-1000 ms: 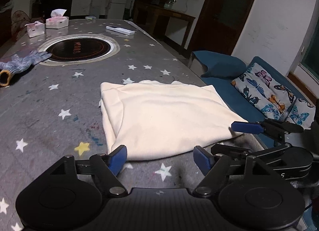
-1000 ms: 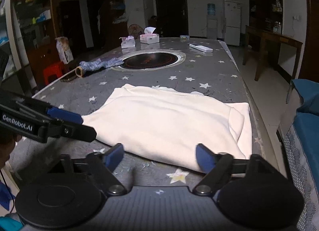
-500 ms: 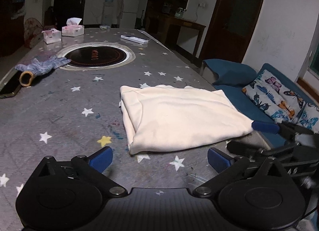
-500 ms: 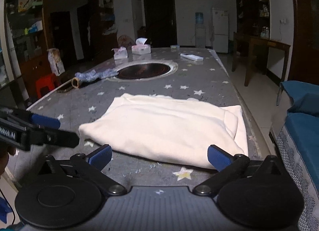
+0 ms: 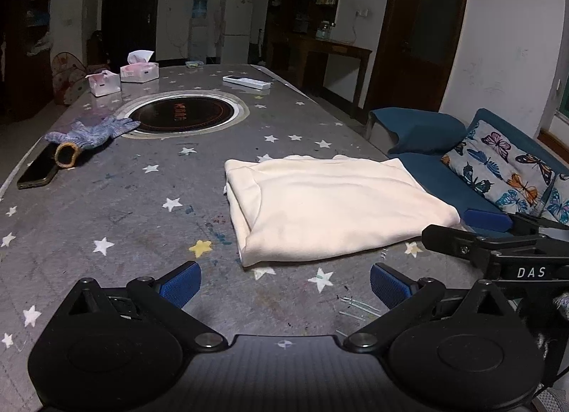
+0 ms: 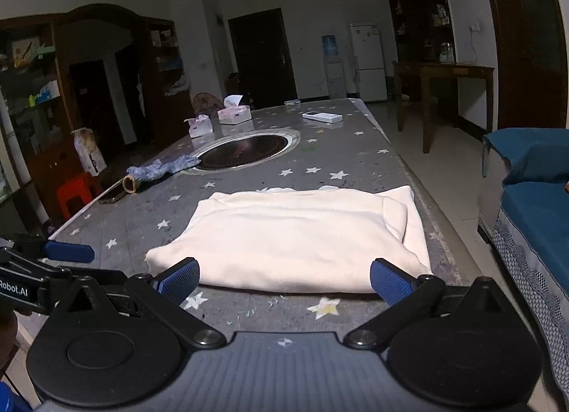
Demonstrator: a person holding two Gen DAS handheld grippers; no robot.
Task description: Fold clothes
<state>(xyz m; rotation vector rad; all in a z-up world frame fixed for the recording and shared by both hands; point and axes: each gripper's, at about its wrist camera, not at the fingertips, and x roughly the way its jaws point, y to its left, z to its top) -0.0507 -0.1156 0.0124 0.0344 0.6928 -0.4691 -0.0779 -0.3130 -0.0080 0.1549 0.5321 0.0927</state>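
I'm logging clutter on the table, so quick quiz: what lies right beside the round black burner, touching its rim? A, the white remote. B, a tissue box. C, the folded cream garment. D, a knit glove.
D: the glove lies with its fingertips on the burner's rim, while the tissue boxes, remote and garment all lie apart from it.

Star-print desk [image 5: 106,198]: round cooktop inset [image 5: 183,117], two tissue boxes [image 5: 139,70], white remote [image 5: 246,82], knit glove [image 5: 92,131], dark phone [image 5: 37,172]. Blue sofa [image 5: 426,134] beside.
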